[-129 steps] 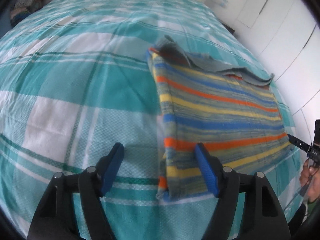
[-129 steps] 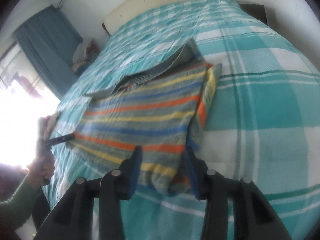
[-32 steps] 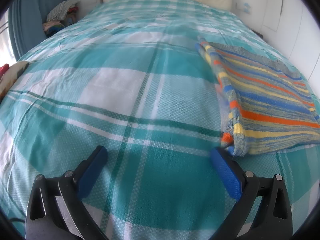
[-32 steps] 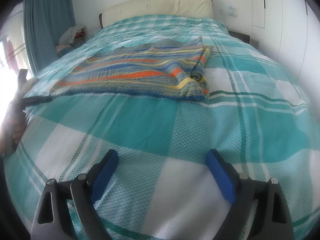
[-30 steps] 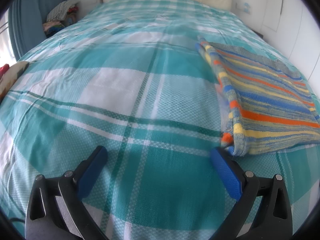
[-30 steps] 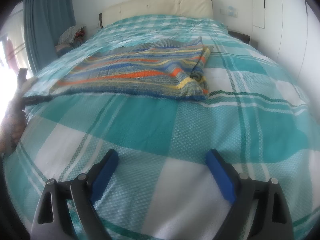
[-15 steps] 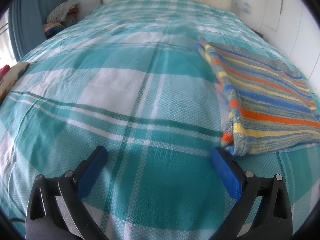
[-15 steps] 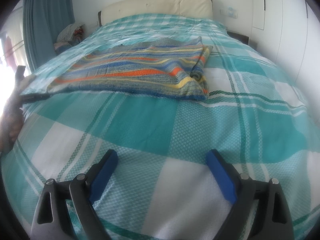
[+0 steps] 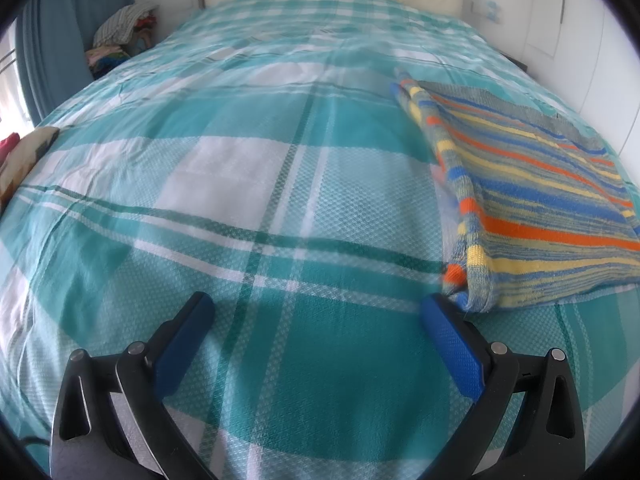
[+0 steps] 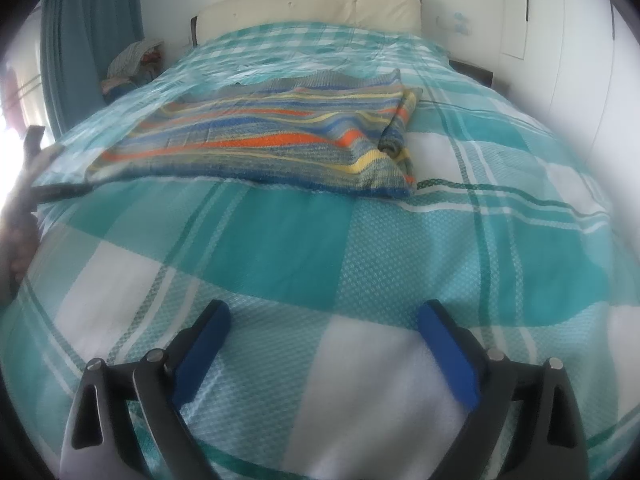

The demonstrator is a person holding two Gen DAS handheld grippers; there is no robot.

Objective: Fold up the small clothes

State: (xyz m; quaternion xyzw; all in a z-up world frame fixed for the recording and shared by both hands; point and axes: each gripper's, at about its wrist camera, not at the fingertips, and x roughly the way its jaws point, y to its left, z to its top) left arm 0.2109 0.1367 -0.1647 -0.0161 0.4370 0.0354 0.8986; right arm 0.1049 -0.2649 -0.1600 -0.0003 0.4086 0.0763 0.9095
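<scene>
A folded striped knit garment (image 9: 532,196), grey with orange, blue and yellow bands, lies flat on the teal plaid bedspread (image 9: 240,184). In the left wrist view it is at the right, its near corner just beyond my right fingertip. My left gripper (image 9: 316,312) is open and empty, low over the bedspread. In the right wrist view the garment (image 10: 272,140) lies well ahead, left of centre. My right gripper (image 10: 324,320) is open and empty over the bedspread (image 10: 360,248). The left gripper also shows at the far left of the right wrist view (image 10: 56,191), by the garment's left corner.
A cream headboard (image 10: 312,4) stands at the far end of the bed. A pile of clothes (image 9: 120,36) sits beside the bed by the blue curtain (image 10: 88,40). White wardrobe doors (image 10: 568,40) line the right side. A patterned item (image 9: 28,152) lies at the left edge.
Since 4.3 s ago both grippers have opened, let go of the garment and drawn back from it. Over the last second little has moved; the right wrist view shifted slightly.
</scene>
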